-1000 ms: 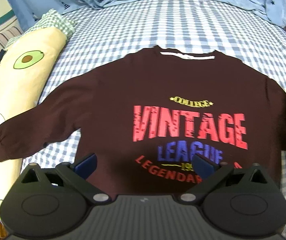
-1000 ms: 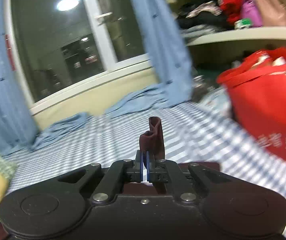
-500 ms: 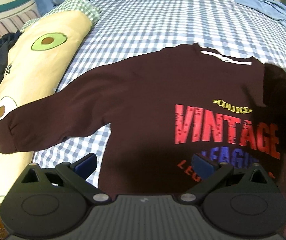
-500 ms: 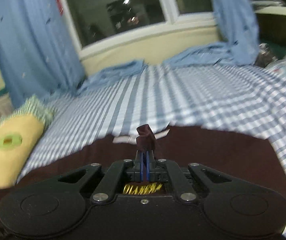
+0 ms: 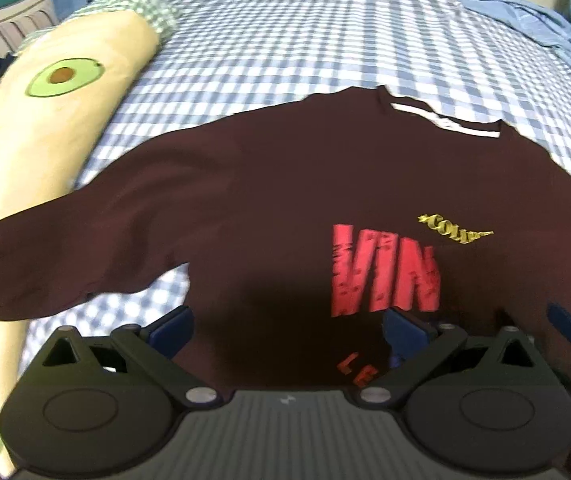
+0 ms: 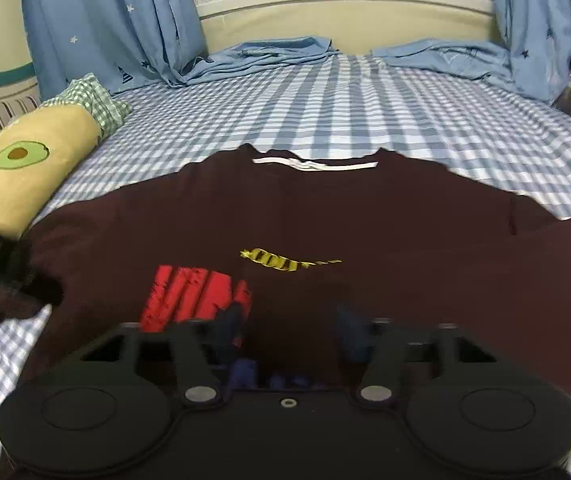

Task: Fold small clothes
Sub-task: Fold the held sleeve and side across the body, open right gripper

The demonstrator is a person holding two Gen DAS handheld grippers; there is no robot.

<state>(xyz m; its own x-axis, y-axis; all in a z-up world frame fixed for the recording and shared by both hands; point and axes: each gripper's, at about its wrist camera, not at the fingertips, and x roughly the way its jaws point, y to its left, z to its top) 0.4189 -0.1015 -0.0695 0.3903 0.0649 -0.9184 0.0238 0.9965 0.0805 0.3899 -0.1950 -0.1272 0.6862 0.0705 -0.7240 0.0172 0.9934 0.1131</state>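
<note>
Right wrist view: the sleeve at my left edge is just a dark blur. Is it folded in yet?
Observer: No. The sleeve lies stretched out sideways, and its cuff reaches the avocado pillow.
Operator: Is the left gripper holding any cloth?
Observer: No. The left gripper is open over the sweatshirt near its lower edge, with nothing pinched between its pads.
Operator: My own gripper hides the lower print. Is anything readable there?
Observer: Only the red letters "LE" show below "VIN"; the rest is covered.
</note>
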